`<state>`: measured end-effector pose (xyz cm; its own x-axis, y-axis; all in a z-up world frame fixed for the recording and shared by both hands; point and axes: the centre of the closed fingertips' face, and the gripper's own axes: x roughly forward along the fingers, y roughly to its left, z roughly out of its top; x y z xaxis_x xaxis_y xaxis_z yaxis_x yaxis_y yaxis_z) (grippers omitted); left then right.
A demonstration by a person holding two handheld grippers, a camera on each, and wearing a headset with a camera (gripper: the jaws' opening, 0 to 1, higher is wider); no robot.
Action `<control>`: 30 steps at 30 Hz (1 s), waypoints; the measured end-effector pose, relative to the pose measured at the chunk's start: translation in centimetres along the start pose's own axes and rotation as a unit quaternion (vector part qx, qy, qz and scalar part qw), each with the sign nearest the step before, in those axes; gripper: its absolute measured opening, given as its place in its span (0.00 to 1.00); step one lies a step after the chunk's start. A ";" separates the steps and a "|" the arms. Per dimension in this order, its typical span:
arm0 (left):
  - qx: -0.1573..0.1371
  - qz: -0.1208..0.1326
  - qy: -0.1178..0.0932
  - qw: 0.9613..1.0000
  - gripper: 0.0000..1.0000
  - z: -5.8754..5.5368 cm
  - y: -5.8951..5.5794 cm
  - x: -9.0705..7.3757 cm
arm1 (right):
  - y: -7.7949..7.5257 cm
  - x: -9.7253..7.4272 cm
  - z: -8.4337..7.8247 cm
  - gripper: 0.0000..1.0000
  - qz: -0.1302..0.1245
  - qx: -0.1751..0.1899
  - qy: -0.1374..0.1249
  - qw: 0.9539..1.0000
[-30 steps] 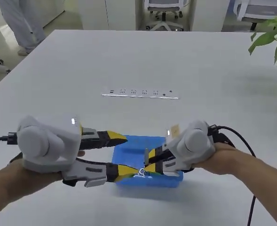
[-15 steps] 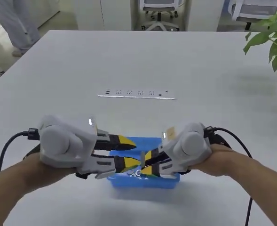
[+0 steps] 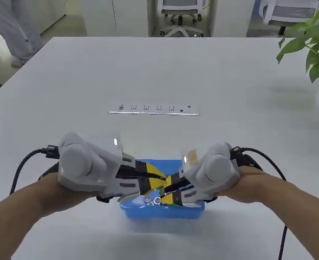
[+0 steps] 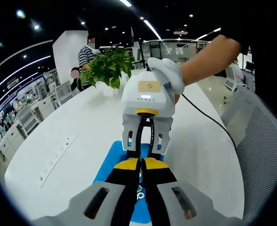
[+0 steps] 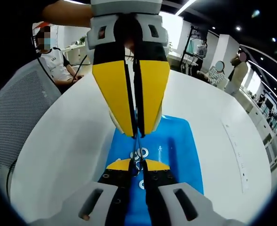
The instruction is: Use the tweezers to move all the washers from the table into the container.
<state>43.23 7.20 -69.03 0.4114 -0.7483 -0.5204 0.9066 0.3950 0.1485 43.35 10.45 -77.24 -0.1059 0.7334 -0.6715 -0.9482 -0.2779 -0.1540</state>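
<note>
Right now L gripper [image 3: 156,177] and R gripper [image 3: 171,189] meet tip to tip, both w/ jaws together. R gripper looks clamped on thin tweezers [image 5: 137,147] pointing fwd into L's tips. Just below the tips, washers [image 5: 141,153] lie in blue container [image 5: 176,141] on bench [image 3: 213,70].

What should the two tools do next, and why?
Probably lift both straight up and apart. The left tool and right tool meet tip to tip, both shut, just over the container, and washers already lie inside it.
</note>
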 end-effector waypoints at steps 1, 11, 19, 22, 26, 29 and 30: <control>-0.001 -0.001 0.000 1.000 0.06 0.0 0.0 0.0 | 0.0 0.0 0.0 0.11 0.000 0.000 0.000 1.000; 0.004 0.004 -0.001 1.000 0.05 0.5 0.1 -0.3 | -0.3 -0.6 0.5 0.15 -0.012 -0.002 -0.006 1.000; 0.001 0.006 -0.009 1.000 0.05 1.4 0.2 -1.0 | -0.8 -1.6 1.3 0.24 -0.031 0.008 -0.015 0.999; 0.000 0.007 -0.012 1.000 0.05 1.8 0.2 -1.2 | -0.7 -2.0 1.3 0.26 -0.038 0.009 -0.014 0.999; -0.003 0.009 -0.014 1.000 0.05 2.1 0.3 -1.4 | -0.7 -2.7 1.2 0.29 -0.050 0.018 -0.013 0.999; -0.007 0.010 -0.016 1.000 0.04 2.4 0.3 -1.7 | -0.8 -3.4 1.2 0.31 -0.061 0.029 -0.016 0.998; -0.007 0.011 -0.017 1.000 0.04 2.5 0.3 -1.8 | -0.8 -3.6 1.3 0.32 -0.064 0.031 -0.017 0.997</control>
<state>42.98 7.30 -65.98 0.4335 -0.7573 -0.4884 0.8963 0.4182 0.1473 44.14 8.79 -73.75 0.0078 0.7815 -0.6239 -0.9712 -0.1427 -0.1909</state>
